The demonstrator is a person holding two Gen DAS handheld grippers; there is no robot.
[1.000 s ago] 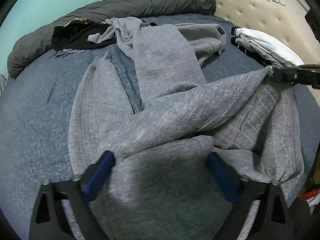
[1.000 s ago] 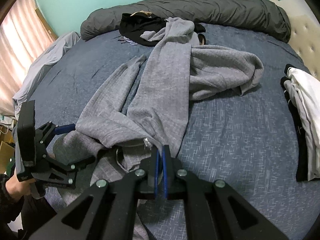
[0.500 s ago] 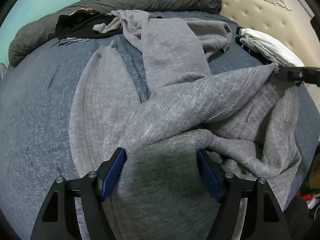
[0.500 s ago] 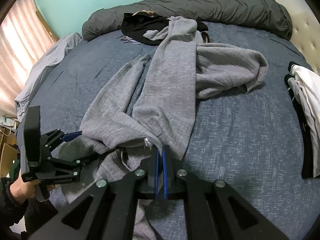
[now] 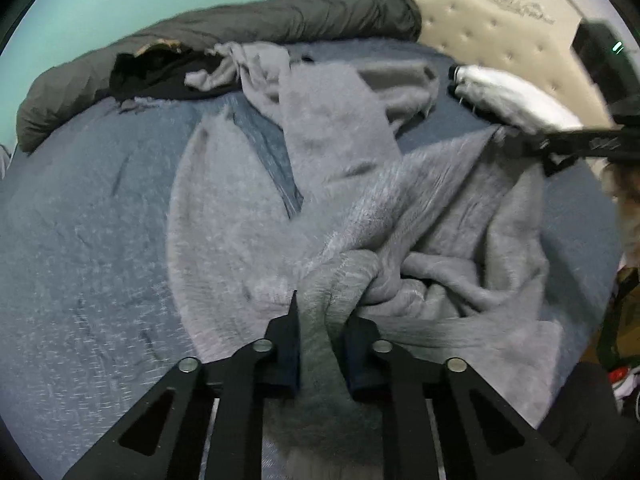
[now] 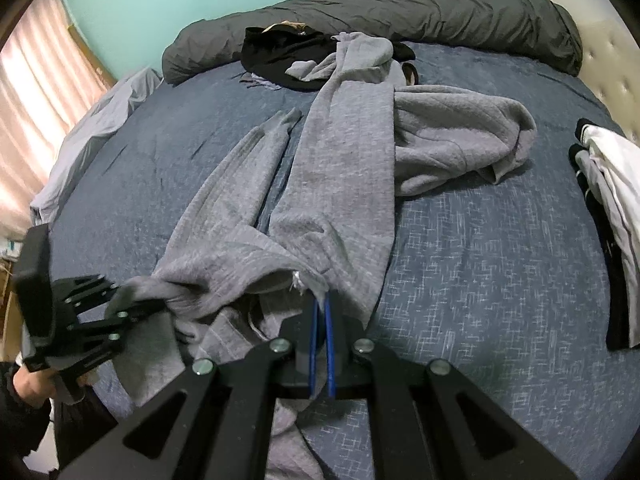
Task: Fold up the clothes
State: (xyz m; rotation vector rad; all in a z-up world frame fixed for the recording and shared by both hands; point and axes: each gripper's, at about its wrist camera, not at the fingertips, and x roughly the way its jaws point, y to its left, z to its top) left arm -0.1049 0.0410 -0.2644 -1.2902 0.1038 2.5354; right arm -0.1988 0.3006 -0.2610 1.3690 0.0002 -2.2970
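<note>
A blue patterned bed cover (image 6: pixel 480 260) carries long grey fleece sweatpants (image 6: pixel 344 168), their legs running away from both grippers toward the dark rolled duvet (image 6: pixel 440 16). The waist end lies nearest. The left gripper (image 5: pixel 320 320), its jaws just closed, pinches a bunched waist fold; the right gripper (image 6: pixel 322 304) is clenched on the opposite waist corner, so stretching sideways looks next.

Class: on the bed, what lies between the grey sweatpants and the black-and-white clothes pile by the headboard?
Only bare blue bedsheet separates the sweatpants from the pile; the right wrist view shows this best.
</note>
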